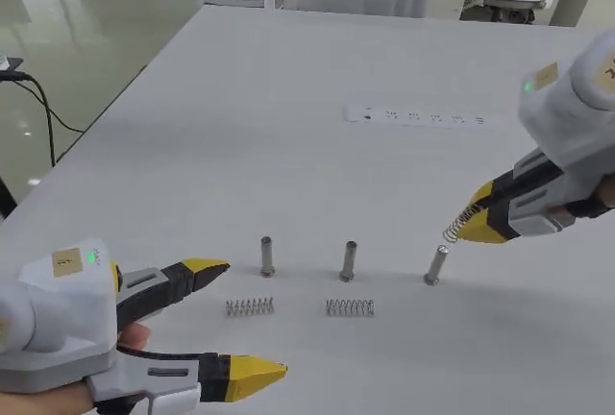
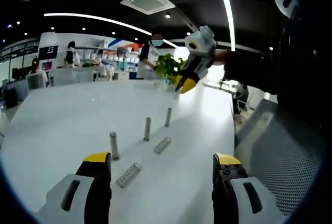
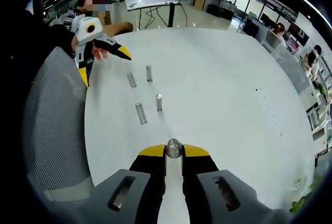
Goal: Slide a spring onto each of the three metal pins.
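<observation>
A: How do the fingers of the left gripper (image 1: 252,319) stand?
B: They stand wide apart and they hold nothing. In the left gripper view the two yellow tips are also far from each other.

A: What is in front of these fingers?
B: Just beyond the tips the left pin (image 1: 267,256) stands upright on the white table (image 1: 288,127). The first loose spring (image 1: 250,307) lies flat in front of this pin, about between the two tips.

A: And further to the right?
B: There is the middle pin (image 1: 349,260). The second loose spring (image 1: 350,308) lies flat just beside its foot. Both pins are bare.

A: And the right pin (image 1: 436,265)?
B: It is bare too, and it is just below the fingers of the right gripper (image 1: 469,216).

A: How are those fingers?
B: They are closed on the third spring (image 3: 174,149), which sticks out past the tips. Its free end is just above the top of the pin. I cannot tell if they touch.
</observation>
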`<state>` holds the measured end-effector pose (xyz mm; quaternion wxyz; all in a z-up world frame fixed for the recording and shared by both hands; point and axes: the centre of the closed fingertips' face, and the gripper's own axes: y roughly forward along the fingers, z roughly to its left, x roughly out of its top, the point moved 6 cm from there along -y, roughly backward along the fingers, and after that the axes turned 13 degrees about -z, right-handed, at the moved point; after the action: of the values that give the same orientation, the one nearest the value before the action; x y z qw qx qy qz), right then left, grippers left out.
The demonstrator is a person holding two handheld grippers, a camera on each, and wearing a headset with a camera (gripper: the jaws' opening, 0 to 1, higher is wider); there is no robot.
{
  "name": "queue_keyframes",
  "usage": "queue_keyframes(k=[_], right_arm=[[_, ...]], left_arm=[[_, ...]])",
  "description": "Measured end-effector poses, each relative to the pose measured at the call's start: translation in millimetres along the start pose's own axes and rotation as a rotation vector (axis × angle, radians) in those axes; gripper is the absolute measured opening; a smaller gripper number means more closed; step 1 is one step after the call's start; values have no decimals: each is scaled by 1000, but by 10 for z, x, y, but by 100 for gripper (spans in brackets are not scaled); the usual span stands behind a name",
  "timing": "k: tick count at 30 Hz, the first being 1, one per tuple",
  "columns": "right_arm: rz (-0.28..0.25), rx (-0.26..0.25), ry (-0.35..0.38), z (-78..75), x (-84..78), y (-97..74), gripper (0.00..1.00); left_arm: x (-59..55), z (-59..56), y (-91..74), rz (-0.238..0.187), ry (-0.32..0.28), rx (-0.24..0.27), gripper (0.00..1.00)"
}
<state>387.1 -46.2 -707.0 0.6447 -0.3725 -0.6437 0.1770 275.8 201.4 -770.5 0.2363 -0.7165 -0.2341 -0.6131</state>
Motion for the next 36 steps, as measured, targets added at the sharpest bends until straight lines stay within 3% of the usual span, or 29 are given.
queue_keyframes(k=[9, 36], right_arm=[[67, 22, -2, -74, -83, 123, 8], [144, 61, -4, -107, -230, 411, 8]], left_arm=[[-9, 14, -5, -7, -1, 7, 77], [-48, 90, -17, -11, -6, 13, 76]])
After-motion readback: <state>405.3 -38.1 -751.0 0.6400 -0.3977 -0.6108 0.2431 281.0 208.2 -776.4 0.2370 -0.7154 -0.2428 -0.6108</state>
